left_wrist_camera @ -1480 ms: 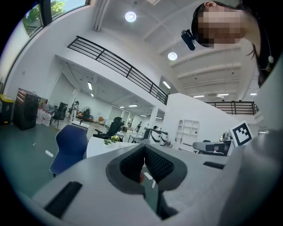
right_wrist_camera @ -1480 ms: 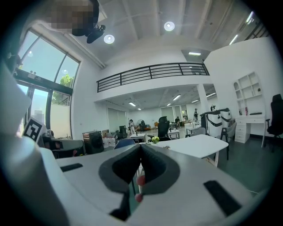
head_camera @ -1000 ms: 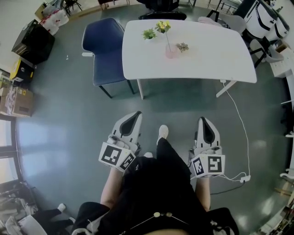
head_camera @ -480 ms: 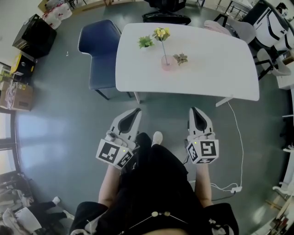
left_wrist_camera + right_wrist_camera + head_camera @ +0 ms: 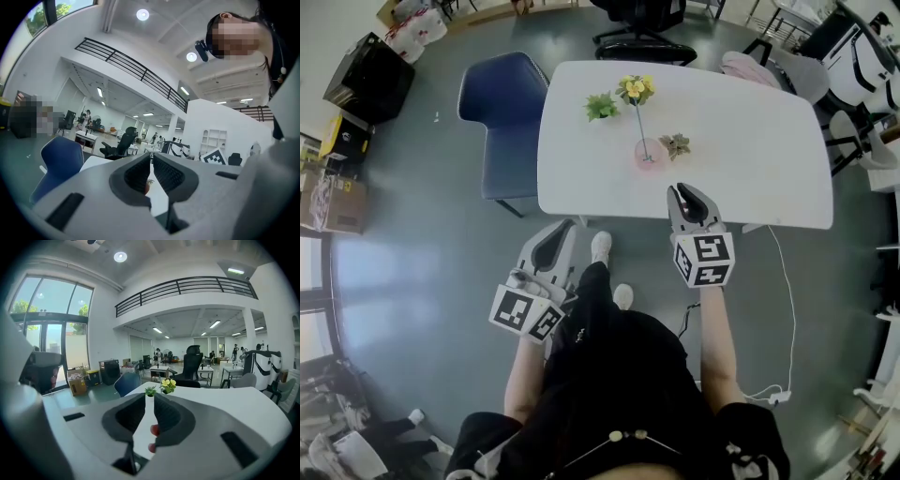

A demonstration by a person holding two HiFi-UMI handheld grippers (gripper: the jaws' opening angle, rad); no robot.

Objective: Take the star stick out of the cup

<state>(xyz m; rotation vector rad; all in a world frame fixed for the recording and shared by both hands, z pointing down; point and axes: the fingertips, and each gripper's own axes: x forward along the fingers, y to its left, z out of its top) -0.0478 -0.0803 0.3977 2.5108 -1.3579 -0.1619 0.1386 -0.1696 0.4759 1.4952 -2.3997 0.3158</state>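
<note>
Star stick [image 5: 636, 91] is seated in the pink cup [image 5: 648, 153], yellow top up, stem leaning a little. It is not gripped by anything.

The cup is set on the white surface [image 5: 741, 141], a short way ahead of the right claw [image 5: 686, 191] and apart from it. In the right gripper view the yellow top is seen just above the jaw tips.

Right claw is held at the near edge of the surface, tips just over it. Its jaws are nearly together, with only a narrow slit between them and nothing in it. A red patch is seen through that slit, partly hidden by one jaw. What it is cannot be told.

Left claw [image 5: 562, 229] is held lower and further back, over the floor beside the person's leg, short of the surface edge and well away from the cup. Its jaws are closed tip to tip and nothing is clamped.

A small brownish plant [image 5: 677, 144] is placed just beside the cup, straight ahead of the right claw. A green plant [image 5: 601, 107] is placed beyond the cup, further from both claws. A blue chair [image 5: 499, 117] is parked ahead of the left claw, at the left end of the surface.
</note>
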